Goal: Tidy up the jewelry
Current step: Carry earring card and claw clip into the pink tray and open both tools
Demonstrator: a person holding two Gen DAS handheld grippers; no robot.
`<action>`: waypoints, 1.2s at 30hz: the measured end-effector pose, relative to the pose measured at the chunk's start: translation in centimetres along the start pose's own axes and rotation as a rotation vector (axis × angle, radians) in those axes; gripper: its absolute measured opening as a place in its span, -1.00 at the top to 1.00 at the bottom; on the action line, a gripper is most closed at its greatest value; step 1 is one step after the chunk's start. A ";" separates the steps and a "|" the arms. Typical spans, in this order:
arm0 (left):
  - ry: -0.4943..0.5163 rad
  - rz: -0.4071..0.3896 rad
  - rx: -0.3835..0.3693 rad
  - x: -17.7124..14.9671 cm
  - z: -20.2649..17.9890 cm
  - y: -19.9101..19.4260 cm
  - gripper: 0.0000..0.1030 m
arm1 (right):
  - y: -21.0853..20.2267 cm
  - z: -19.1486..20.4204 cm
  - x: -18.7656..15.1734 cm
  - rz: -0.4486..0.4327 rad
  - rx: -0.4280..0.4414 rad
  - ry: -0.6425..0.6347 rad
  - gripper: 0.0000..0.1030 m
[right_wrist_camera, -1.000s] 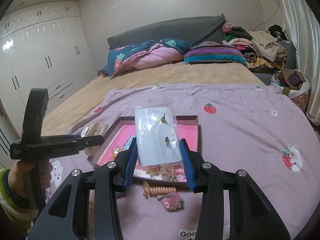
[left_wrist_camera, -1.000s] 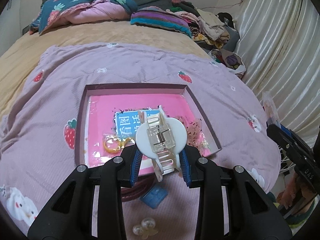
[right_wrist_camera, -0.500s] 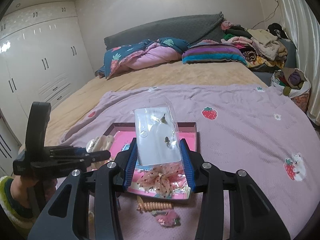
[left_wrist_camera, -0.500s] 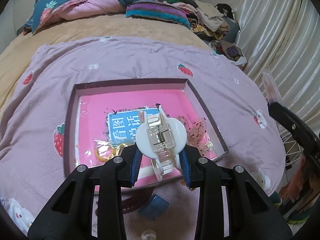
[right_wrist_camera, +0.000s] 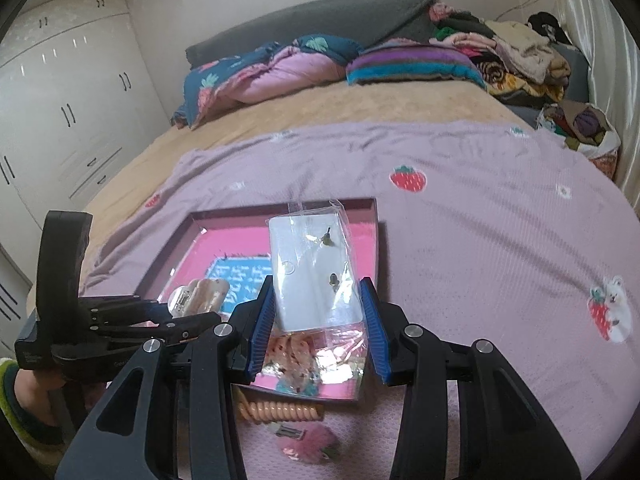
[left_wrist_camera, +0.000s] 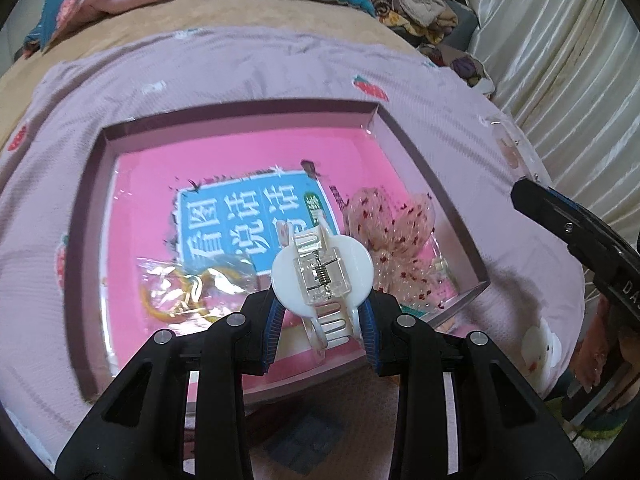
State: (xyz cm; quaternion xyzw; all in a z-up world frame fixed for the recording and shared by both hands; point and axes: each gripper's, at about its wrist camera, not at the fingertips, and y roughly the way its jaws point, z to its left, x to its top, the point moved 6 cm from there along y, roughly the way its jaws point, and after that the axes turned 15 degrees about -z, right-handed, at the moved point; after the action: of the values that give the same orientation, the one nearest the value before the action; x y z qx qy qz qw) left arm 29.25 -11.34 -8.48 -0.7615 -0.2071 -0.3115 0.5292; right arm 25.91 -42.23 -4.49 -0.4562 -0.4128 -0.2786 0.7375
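A shallow box (left_wrist_camera: 436, 196) with a pink floor lies on the purple strawberry blanket; it also shows in the right wrist view (right_wrist_camera: 376, 236). My left gripper (left_wrist_camera: 322, 312) is shut on a white and clear hair claw clip (left_wrist_camera: 322, 270), held over the box's near part. My right gripper (right_wrist_camera: 316, 312) is shut on a clear packet with an earring card (right_wrist_camera: 312, 276), held over the box's near right corner. Inside the box lie a blue label (left_wrist_camera: 248, 224), a bag of gold rings (left_wrist_camera: 180, 292) and a dotted tulle bow (left_wrist_camera: 392, 228).
A peach spiral hair tie (right_wrist_camera: 280, 410) and a pink fluffy clip (right_wrist_camera: 308, 440) lie on the blanket in front of the box. A blue square item (left_wrist_camera: 308, 436) lies below my left gripper. Pillows and piled clothes (right_wrist_camera: 500, 60) sit at the bed's far end.
Both grippers have moved forward and lower over the box with their items still held. The box looks larger in both views.
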 end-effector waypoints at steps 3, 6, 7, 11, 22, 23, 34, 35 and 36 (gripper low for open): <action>0.006 0.017 -0.004 -0.5 -0.1 0.7 0.51 | 0.5 -0.5 -1.0 0.016 -0.009 0.010 0.22; 0.014 0.025 0.001 -0.8 0.1 1.2 0.48 | 1.1 -0.9 -1.6 0.032 -0.011 0.020 0.22; 0.016 0.027 0.005 -0.8 0.1 1.3 0.48 | 1.3 -0.9 -1.9 0.037 -0.011 0.020 0.22; 0.024 0.023 0.016 -0.9 0.4 1.3 0.41 | 2.0 -0.8 -2.4 0.053 -0.003 0.019 0.22; 0.029 0.006 0.035 -1.0 0.9 -0.4 0.32 | 4.5 0.1 -5.0 0.132 0.019 0.020 0.18; 0.028 0.003 0.037 -0.9 1.0 -0.5 0.32 | 4.5 0.1 -5.2 0.140 0.020 0.027 0.15; 0.022 -0.044 0.056 -0.3 0.8 -3.0 0.19 | 1.0 -0.1 -4.5 0.101 0.014 0.067 -0.27; 0.022 -0.051 0.057 -0.2 0.7 -3.4 0.15 | 0.6 -0.1 -4.4 0.095 0.012 0.072 -0.36; 0.025 -0.057 0.061 -0.2 0.7 -3.7 0.06 | 0.1 -0.2 -4.3 0.089 0.010 0.078 -0.41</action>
State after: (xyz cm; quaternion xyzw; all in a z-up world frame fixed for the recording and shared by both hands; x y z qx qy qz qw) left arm 26.91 -9.35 -6.24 -0.7350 -0.2314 -0.3294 0.5457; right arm 23.93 -42.23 -8.31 -0.4593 -0.3641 -0.2611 0.7670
